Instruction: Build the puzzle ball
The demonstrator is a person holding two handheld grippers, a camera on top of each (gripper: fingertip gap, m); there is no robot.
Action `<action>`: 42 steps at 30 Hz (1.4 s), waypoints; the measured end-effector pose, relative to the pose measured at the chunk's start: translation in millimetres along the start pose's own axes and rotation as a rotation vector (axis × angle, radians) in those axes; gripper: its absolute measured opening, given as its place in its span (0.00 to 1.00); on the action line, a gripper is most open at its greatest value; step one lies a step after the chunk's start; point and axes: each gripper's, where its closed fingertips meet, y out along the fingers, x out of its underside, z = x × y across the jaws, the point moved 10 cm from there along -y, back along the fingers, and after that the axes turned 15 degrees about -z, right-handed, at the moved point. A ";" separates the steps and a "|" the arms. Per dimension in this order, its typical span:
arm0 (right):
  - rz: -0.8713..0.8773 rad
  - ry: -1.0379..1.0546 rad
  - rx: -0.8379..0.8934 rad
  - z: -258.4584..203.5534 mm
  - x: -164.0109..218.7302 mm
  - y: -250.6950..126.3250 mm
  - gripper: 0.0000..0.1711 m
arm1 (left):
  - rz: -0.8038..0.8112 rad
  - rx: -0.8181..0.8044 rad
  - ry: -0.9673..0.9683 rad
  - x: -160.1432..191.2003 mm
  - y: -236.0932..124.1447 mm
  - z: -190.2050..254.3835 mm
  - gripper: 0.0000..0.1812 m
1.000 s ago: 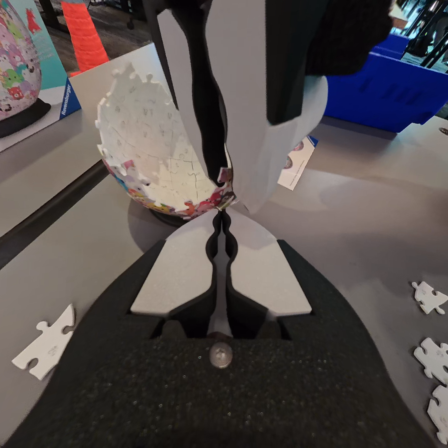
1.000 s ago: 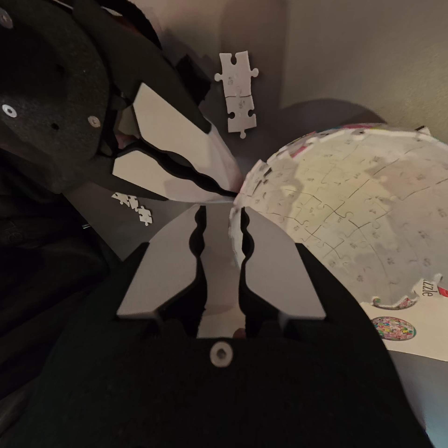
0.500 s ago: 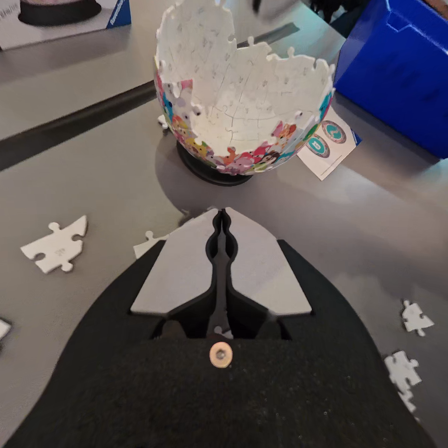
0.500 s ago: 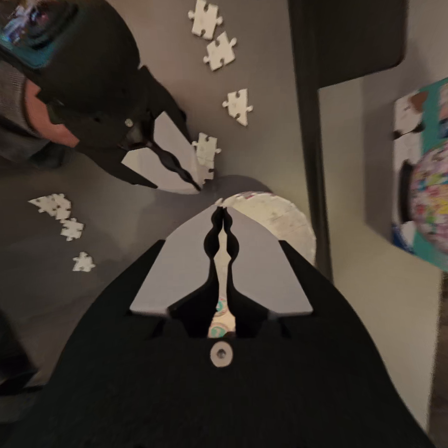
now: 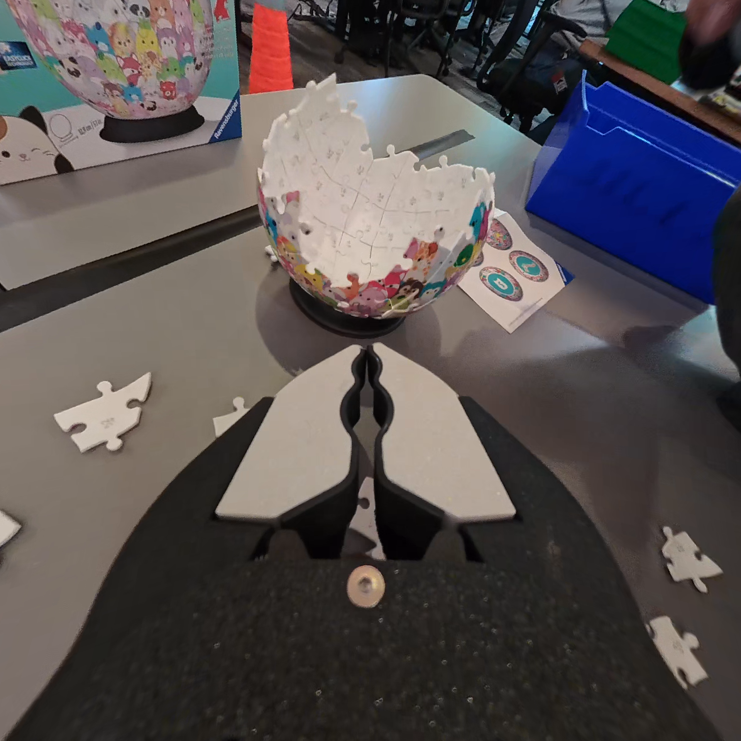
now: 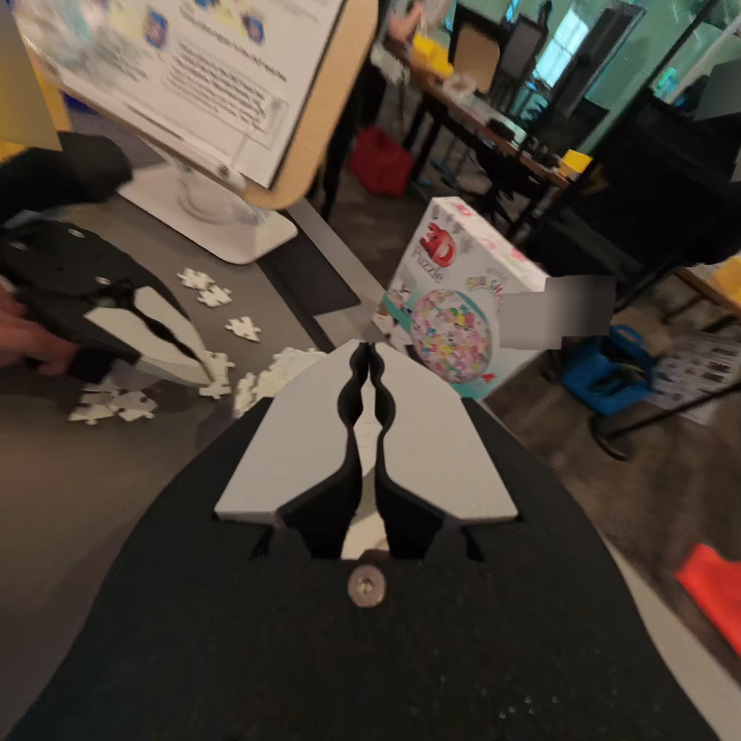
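Note:
The half-built puzzle ball (image 5: 373, 224), white inside and colourful outside, stands open on its black stand (image 5: 345, 320) on the grey table. My left gripper (image 5: 367, 353) is shut and hovers low over the table just in front of the stand, with nothing seen between its tips. Loose white pieces lie to its left (image 5: 104, 413) and right (image 5: 687, 559). In the right wrist view the left gripper (image 6: 206, 375) points down at a cluster of pieces (image 6: 218, 373). My right gripper (image 6: 368, 349) is shut and raised over the ball's rim (image 6: 272, 377), facing the room.
The puzzle box (image 5: 112, 80) stands at the back left and also shows in the right wrist view (image 6: 453, 312). A blue bin (image 5: 641, 192) stands at the right, with a leaflet (image 5: 517, 272) beside the ball. A white screen stand (image 6: 224, 224) is on the table. The gap from one gripper's tips to the other's is roughly 20 cm.
Both grippers have pulled away from the ball's rim. The right gripper has shut and swung up to face the room. The left gripper has backed off toward the loose pieces.

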 end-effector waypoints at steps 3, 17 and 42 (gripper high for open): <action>-0.012 0.032 -0.178 2.7 33.1 14.1 0.00 | -0.029 -0.044 -0.022 -5.3 10.6 2.3 0.00; -0.407 -0.632 -0.927 15.4 -7.1 132.2 0.00 | -0.114 -0.109 0.032 -15.9 31.0 7.2 0.00; -0.781 -0.666 -0.999 -20.0 -11.8 161.3 0.00 | -0.132 -0.138 0.067 -18.2 32.3 10.9 0.00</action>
